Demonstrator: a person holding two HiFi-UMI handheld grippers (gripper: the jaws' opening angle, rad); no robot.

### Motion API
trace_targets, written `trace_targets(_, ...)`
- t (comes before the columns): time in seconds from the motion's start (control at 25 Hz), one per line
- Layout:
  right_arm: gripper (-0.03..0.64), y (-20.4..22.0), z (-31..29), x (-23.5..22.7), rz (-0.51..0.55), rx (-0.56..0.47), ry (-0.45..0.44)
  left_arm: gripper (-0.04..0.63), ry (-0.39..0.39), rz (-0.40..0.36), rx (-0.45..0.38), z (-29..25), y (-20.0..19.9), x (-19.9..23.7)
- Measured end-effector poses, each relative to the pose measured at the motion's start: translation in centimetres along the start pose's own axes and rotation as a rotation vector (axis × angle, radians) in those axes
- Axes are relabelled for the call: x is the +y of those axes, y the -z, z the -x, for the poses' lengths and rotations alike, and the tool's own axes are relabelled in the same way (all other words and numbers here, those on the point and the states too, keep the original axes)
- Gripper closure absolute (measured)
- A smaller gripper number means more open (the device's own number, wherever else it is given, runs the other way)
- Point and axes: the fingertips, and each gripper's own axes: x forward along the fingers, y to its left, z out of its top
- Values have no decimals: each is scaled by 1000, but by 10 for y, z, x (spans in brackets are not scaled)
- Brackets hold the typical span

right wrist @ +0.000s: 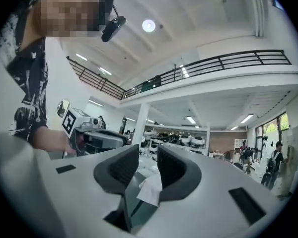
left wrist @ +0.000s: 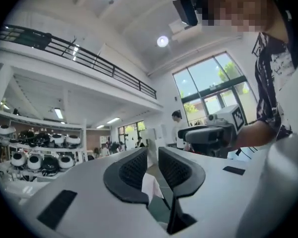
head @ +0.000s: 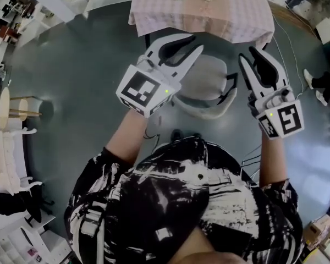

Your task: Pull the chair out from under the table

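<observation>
Up in mid-air before the person | left claw [head: 197, 42] and right claw [head: 246, 53]: jaws narrowly parted, empty | pale grey padded chair [head: 206, 89]: below them, seat at pink-checked cloth surface [head: 154, 10] edge | step: likely pre-grasp; next: lower, clamp backrest, draw back.

A large, bright indoor hall, like a research lab or workshop. It has a white upper gallery with a black metal railing [right wrist: 223, 63], tall glass windows [left wrist: 213, 88], round ceiling lights [left wrist: 162, 41], far white shelves of rounded black-and-white gear [left wrist: 37, 148] and a smooth grey floor [head: 82, 81].
</observation>
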Motion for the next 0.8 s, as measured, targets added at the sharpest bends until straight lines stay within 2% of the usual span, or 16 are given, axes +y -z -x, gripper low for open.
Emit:
trace_targets(0.12,530,-17,-9,-7,-22,-40,14,535,-29,-21,-34,-10,-24,7)
trace_targets(0.24,569,-18,-18,-14,-29,-53,36,553,-72,-49,-25,-17,-29,15)
trace_targets(0.4,601,5,-27,-20,-70,-21,67,591,-129,-29,42,-25,-3,27)
trace_targets(0.52,617,14,-27,-24,-103,-5,88,594,-128,7,79,-28,14,26)
trace_targets(0.8,617,23,-32,-15,-66,16,93,595,-151,39,74,-27,20,29)
